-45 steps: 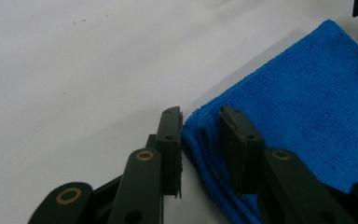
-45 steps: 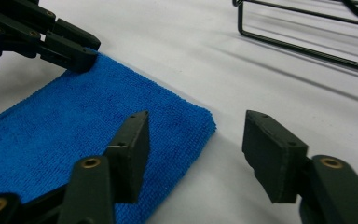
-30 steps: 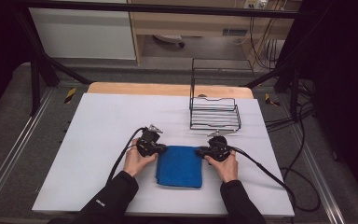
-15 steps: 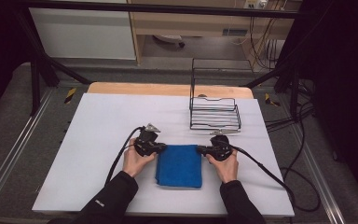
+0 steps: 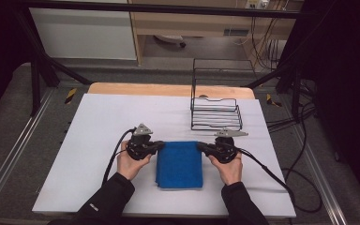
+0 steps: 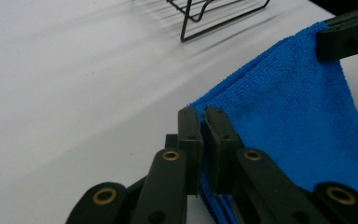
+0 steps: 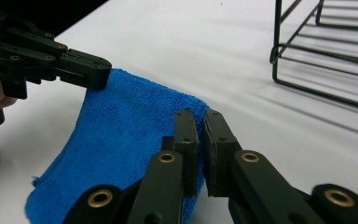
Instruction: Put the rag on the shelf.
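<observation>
Cloth: the folded blue towel (image 5: 179,164) looks soft, light, floppy; it will sag between grips.
Hold: the far corners.
Left gripper (image 6: 203,122): pinching one corner.
Right gripper (image 7: 200,122): pinching the other.

The cloth (image 5: 179,164) was plain bright blue, without pattern. Both grippers, left (image 5: 161,146) and right (image 5: 199,146), were black, with brass-coloured rivets and grey top plates. The table (image 5: 98,122) was white, with a bare wood strip along its far edge. The wire basket (image 5: 215,115) near the far right corner was black.
</observation>
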`<action>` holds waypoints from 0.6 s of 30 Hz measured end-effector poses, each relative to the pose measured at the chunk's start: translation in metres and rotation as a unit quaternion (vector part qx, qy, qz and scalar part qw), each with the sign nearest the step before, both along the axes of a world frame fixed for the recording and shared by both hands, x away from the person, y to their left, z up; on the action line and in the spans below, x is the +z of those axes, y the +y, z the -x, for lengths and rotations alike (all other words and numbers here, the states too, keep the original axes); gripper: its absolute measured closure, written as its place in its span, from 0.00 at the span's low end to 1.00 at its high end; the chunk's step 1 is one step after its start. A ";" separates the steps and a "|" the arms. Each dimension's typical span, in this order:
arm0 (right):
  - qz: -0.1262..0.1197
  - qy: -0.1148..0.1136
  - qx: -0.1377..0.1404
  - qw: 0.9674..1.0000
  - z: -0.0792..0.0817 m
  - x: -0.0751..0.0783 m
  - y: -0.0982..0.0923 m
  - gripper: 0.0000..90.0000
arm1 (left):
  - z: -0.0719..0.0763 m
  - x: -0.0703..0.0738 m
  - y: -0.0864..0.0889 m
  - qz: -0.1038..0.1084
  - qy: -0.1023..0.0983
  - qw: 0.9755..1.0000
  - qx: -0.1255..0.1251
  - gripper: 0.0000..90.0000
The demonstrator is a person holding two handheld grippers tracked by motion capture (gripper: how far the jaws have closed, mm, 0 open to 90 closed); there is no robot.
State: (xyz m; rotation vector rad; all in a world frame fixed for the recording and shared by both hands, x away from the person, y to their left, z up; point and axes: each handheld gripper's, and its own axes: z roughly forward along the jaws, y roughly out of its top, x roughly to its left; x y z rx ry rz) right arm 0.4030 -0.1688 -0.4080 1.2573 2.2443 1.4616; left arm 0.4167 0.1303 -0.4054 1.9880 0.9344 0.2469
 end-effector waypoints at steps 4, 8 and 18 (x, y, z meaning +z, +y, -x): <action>-0.008 -0.016 -0.003 1.000 0.003 0.008 -0.004 0.96 | 0.007 0.010 0.000 0.018 -0.015 1.000 0.000 0.95; -0.011 -0.033 -0.005 0.999 0.005 0.014 -0.007 0.96 | 0.012 0.018 -0.001 0.025 -0.031 0.999 -0.001 0.95; -0.019 -0.067 -0.008 0.998 0.011 0.027 -0.012 0.96 | 0.020 0.031 -0.005 0.035 -0.060 0.998 0.003 0.95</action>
